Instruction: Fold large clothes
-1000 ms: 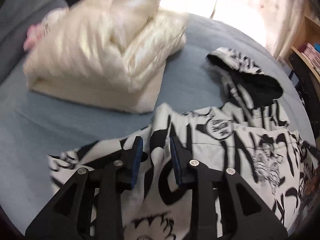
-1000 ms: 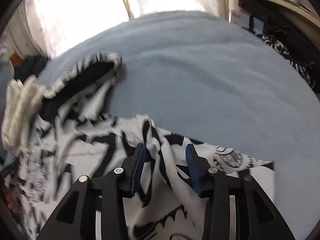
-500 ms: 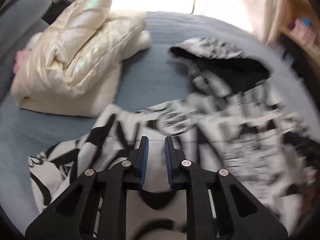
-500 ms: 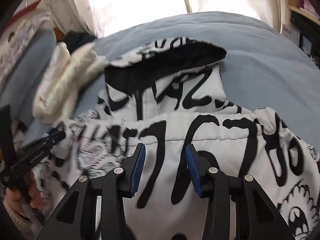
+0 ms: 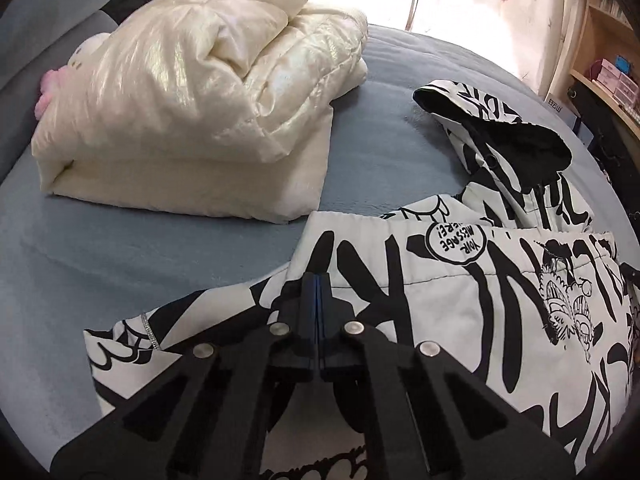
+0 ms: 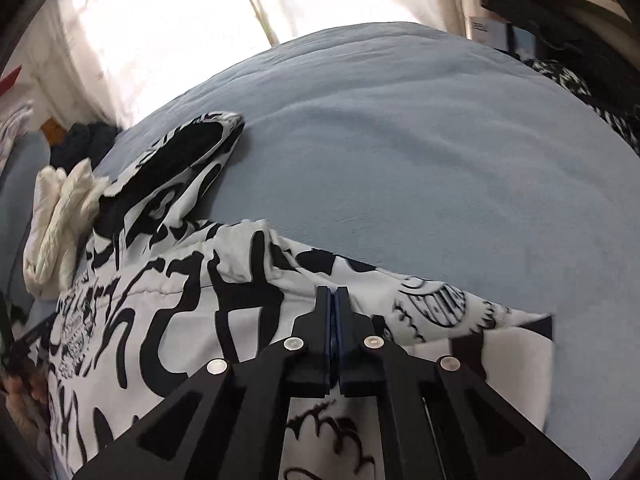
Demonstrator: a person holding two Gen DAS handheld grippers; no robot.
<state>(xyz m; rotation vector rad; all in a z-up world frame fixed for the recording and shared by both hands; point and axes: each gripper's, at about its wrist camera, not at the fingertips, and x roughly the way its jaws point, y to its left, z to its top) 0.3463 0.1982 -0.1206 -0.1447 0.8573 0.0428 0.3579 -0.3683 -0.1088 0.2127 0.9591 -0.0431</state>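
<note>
Nearest each camera, the 2 pairs of jaws are seen pressed together with no gap. The left gripper (image 5: 318,280) is clenched over the near left part of the black-and-white printed jacket (image 5: 460,300), and the right gripper (image 6: 332,292) is clenched over its near right part (image 6: 180,320). Whether a thin layer of cloth is pinched between the pads cannot be told from either view.

The jacket is spread on the blue bedcover (image 5: 160,248), its lower part already laid over the body and its hood (image 5: 512,148) lying open toward the far side. To do the fold well, it is judged that the doubled edge should be pressed flat and smoothed outward, both sides being kept level so that no ridge is trapped. The loose sleeve at the near left (image 5: 132,340) is best tucked in before the next fold.

Against the frames of 1 second ago, both pairs of jaws, then held apart above the cloth, have just been closing. The printed panel now lies flatter and squarer.

Farther off, a folded cream jacket (image 5: 192,112) rests well apart from the printed one, with the curtained window (image 5: 500,4) beyond.
</note>
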